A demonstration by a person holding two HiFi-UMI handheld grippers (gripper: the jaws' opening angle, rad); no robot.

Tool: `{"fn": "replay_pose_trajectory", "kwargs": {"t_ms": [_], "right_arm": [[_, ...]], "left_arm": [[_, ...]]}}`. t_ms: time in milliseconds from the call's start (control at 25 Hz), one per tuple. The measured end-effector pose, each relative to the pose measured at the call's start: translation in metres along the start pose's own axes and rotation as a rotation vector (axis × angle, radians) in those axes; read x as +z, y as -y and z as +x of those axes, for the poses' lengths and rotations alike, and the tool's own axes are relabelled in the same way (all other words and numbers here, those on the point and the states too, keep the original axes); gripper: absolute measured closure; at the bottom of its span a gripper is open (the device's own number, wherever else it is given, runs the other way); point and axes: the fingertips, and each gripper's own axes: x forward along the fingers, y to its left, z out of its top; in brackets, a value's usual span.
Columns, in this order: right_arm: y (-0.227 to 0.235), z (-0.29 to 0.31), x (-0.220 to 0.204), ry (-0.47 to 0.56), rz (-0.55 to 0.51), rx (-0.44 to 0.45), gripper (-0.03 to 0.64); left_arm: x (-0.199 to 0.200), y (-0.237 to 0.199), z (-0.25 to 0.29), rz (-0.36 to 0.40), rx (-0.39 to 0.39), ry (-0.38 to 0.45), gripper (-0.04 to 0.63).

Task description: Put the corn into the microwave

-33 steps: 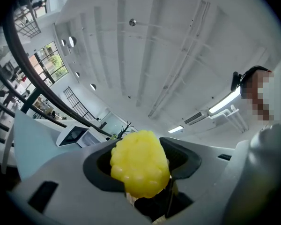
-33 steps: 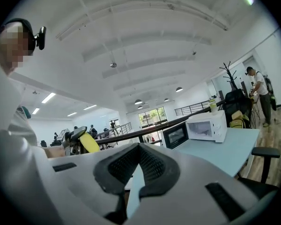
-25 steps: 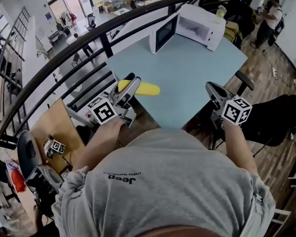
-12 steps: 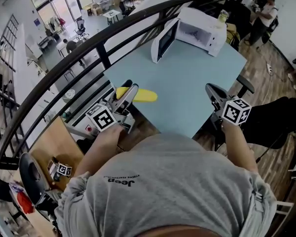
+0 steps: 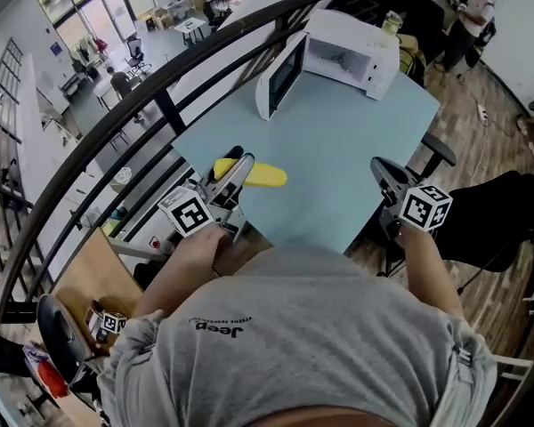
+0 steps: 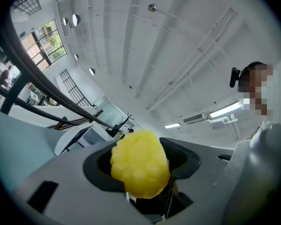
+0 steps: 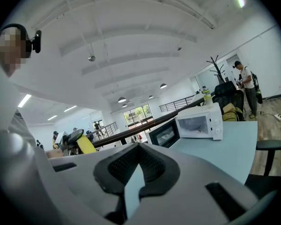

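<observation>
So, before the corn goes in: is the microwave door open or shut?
Open. The microwave stands at the table's far end with its door swung out to the left, leaving the white inside in view.

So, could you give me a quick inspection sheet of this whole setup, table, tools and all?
Surface: light blue table.
Job's things: corn, held over the table's near left edge; white microwave at the far end, its door open.
Clutter: bottle on top of the microwave.
Grippers: left gripper, fingers closed on the corn; right gripper, fingers together, nothing between them.
Cables: nothing seen.
Surroundings: black railing left of the table; office chair at its right; person standing at the far right.
</observation>
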Motion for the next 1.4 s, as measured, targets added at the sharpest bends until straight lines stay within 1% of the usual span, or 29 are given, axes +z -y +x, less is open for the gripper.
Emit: {"fn": "replay_pose_trajectory", "kwargs": {"t_ms": [80, 160, 200, 360, 520, 600, 680, 800, 880, 960, 1040, 1160, 1280, 1400], "right_arm": [[0.018, -0.002, 0.002, 0.008, 0.011, 0.008, 0.6], [0.041, -0.002, 0.004, 0.016, 0.028, 0.021, 0.6], [0.054, -0.003, 0.005, 0.018, 0.039, 0.029, 0.6], [0.104, 0.0, 0.006, 0.021, 0.069, 0.071, 0.6], [0.153, 0.019, -0.001, 0.031, 0.098, 0.123, 0.6], [0.176, 0.026, -0.006, 0.029, 0.12, 0.142, 0.6], [0.192, 0.033, -0.015, 0.018, 0.136, 0.151, 0.6], [0.198, 0.039, -0.034, -0.001, 0.163, 0.143, 0.6], [0.2, 0.045, -0.042, -0.009, 0.169, 0.118, 0.6], [0.2, 0.06, -0.042, -0.023, 0.143, 0.095, 0.6], [0.198, 0.074, -0.041, -0.04, 0.108, 0.059, 0.6], [0.194, 0.081, -0.04, -0.044, 0.109, -0.027, 0.6], [0.183, 0.094, -0.042, -0.064, 0.11, -0.052, 0.6], [0.186, 0.108, -0.046, -0.09, 0.11, -0.065, 0.6]], "left_arm": [[-0.007, 0.002, 0.018, 0.008, 0.002, -0.009, 0.348], [-0.016, -0.002, 0.037, 0.015, 0.031, -0.021, 0.347], [-0.022, -0.004, 0.046, 0.011, 0.05, -0.026, 0.347], [-0.041, 0.004, 0.092, -0.013, 0.058, -0.036, 0.347], [-0.061, -0.01, 0.139, -0.036, 0.126, -0.085, 0.347], [-0.071, -0.014, 0.162, -0.034, 0.153, -0.115, 0.347], [-0.08, -0.016, 0.177, -0.025, 0.164, -0.136, 0.348], [-0.094, -0.026, 0.181, -0.031, 0.171, -0.171, 0.348], [-0.097, -0.043, 0.187, -0.041, 0.163, -0.19, 0.348], [-0.094, -0.064, 0.195, -0.039, 0.144, -0.195, 0.348], [-0.095, -0.088, 0.201, -0.04, 0.109, -0.206, 0.348], [-0.103, -0.119, 0.219, -0.073, 0.041, -0.235, 0.348], [-0.103, -0.143, 0.238, -0.07, 0.011, -0.262, 0.348], [-0.1, -0.158, 0.256, -0.062, -0.004, -0.253, 0.348]]}}
